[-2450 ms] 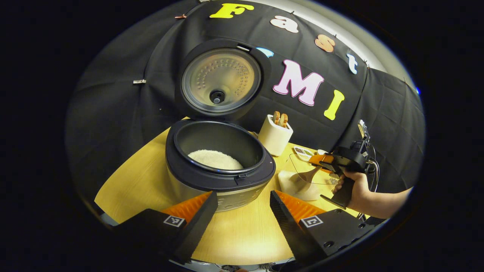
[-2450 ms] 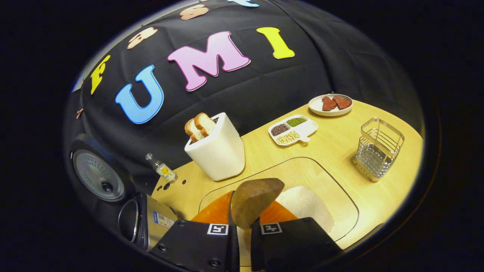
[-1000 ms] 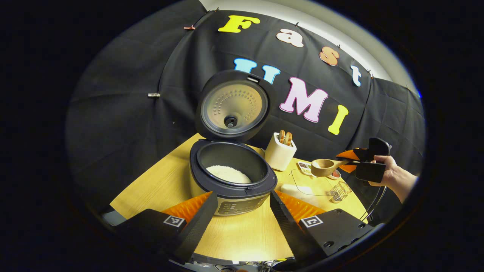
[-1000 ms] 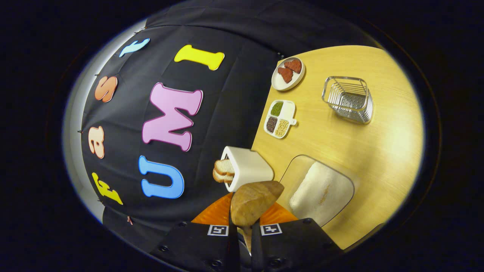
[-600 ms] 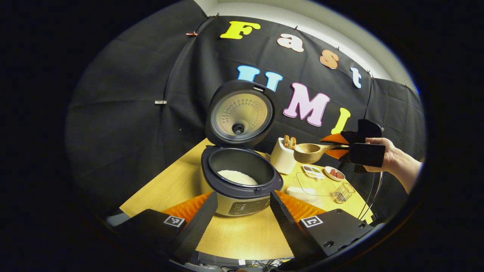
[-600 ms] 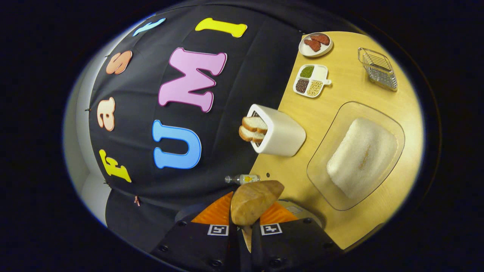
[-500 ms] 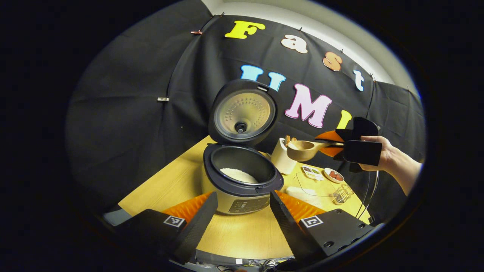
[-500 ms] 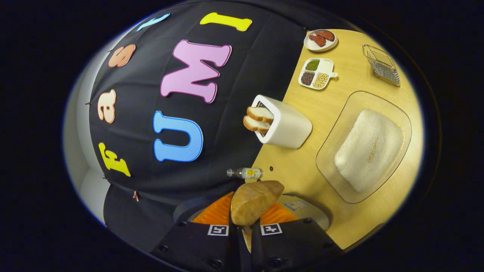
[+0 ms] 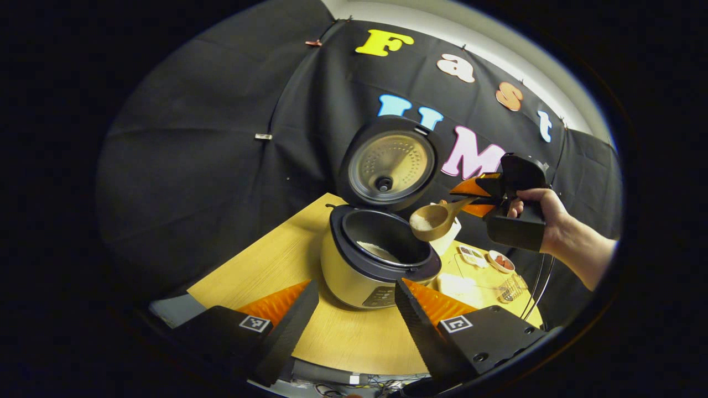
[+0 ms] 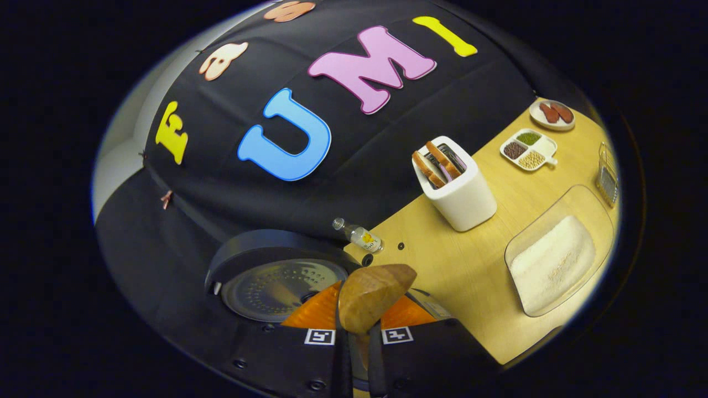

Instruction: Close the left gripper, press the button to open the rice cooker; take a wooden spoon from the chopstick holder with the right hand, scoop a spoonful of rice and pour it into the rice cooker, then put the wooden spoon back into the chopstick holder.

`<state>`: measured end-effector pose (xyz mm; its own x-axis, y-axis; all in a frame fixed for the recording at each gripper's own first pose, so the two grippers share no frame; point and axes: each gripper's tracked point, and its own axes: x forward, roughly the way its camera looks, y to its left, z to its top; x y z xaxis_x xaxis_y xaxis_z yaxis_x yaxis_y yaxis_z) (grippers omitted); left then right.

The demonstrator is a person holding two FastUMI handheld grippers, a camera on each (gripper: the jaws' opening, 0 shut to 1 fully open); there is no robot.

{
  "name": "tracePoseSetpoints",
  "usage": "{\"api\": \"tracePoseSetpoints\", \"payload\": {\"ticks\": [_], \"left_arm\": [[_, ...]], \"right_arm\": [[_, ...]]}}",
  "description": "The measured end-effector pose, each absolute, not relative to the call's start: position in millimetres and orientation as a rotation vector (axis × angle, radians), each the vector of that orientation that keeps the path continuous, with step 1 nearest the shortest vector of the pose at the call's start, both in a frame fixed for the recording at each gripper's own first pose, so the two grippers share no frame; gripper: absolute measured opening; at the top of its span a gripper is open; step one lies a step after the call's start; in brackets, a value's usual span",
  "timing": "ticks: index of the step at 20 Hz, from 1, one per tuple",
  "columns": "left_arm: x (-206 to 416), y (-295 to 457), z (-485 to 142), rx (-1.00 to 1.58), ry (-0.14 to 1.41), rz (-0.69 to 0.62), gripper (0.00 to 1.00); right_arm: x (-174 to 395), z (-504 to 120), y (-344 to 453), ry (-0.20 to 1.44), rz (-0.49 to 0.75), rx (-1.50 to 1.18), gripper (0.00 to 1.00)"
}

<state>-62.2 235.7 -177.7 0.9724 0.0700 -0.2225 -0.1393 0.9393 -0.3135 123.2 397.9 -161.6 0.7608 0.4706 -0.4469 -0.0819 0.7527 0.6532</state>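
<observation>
Right gripper (image 10: 358, 331) clamps the wooden spoon (image 9: 434, 220) by its handle and we see its rice-laden bowl hanging just above the open rice cooker (image 9: 379, 260), at the pot's right rim, while our left gripper (image 9: 354, 318) waits open nearby.

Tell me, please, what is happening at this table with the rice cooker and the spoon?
A person holds a gripper in each hand. The right gripper is shut on the handle of a wooden spoon, whose bowl carries some rice and hangs over the right rim of the rice cooker. The cooker's lid stands open, and there is rice in the pot. The left gripper is open and empty, held back in front of the cooker. The glass dish of rice sits on the wooden table.
</observation>
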Motion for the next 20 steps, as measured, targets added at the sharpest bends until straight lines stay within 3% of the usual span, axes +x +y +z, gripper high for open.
{"api": "tracePoseSetpoints", "payload": {"ticks": [10,20], "left_arm": [[-49,247,-165,-0.332,0.161,0.076,0.96],[-55,259,-177,-0.377,0.171,0.121,0.96]], "right_arm": [[104,-174,437,0.509,0.487,0.289,0.16],[52,-178,478,0.360,0.776,-0.039,0.16]]}}
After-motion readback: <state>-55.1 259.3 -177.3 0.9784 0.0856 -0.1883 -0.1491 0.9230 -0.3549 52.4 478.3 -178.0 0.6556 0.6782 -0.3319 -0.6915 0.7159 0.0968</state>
